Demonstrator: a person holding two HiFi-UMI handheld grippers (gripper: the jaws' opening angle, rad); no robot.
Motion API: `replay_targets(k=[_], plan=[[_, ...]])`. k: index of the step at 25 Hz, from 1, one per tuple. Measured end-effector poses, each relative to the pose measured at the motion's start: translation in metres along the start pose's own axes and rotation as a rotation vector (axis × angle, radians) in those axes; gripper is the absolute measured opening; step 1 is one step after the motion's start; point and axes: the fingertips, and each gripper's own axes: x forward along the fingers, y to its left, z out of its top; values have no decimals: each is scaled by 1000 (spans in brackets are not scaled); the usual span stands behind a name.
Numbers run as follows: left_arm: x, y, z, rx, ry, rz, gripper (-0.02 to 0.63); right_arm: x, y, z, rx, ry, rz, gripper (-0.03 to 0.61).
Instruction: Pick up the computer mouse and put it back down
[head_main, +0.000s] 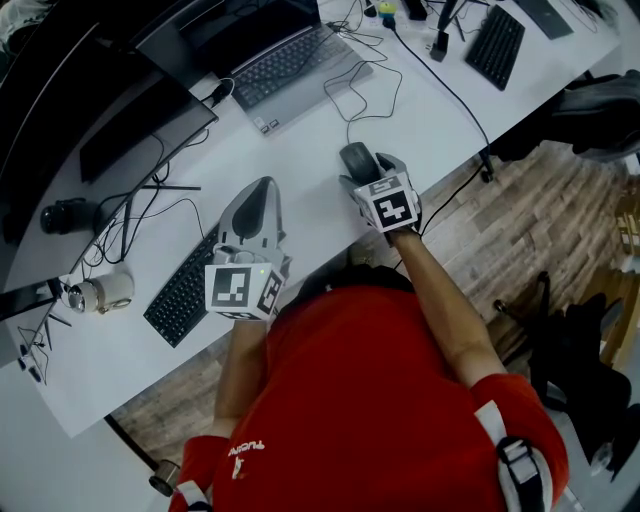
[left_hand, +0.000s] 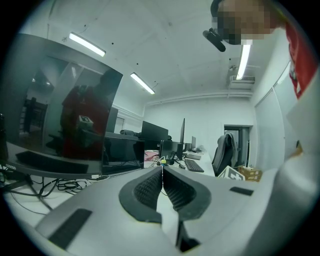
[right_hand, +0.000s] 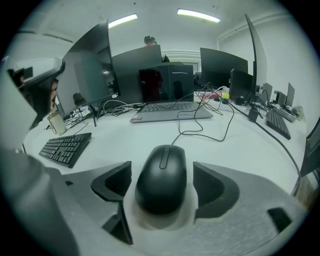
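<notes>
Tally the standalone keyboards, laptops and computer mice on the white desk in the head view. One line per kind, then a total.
Keyboards: 2, one near the front edge and one at the far right end
Laptop: 1
Computer mouse: 1
Total: 4
A dark item cut off by the top edge is not counted.

No legible text; white print (head_main: 250, 447) on red shirt (head_main: 370, 400) too small
</notes>
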Motion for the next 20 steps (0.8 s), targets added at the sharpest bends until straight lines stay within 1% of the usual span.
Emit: replay_targets(k=[5,7,10,13,15,18,20], plan=[[0,0,2,-1,-4,-4,9,-27,-2,25,-1,-75,3,385],[1,-2,4,-1,-8,-10,9,-42,0,40,-7,-123,11,382],[2,-5,7,-2,-19,-21,11,-67,6,66,-20,-206,29,359],[3,-11,15,1,-19,-33,10,-96,15,91,-35,-302,55,309],[4,-15,22,2,-8,-34,10,-115,22,106,-42,-370,75,246],[5,-18,25,7,-5,-45,11,-137,32,120,-55,-447,91,184],[5,-21,26,10,-7,-53,11,-149,37,127,-64,-493,93,156]])
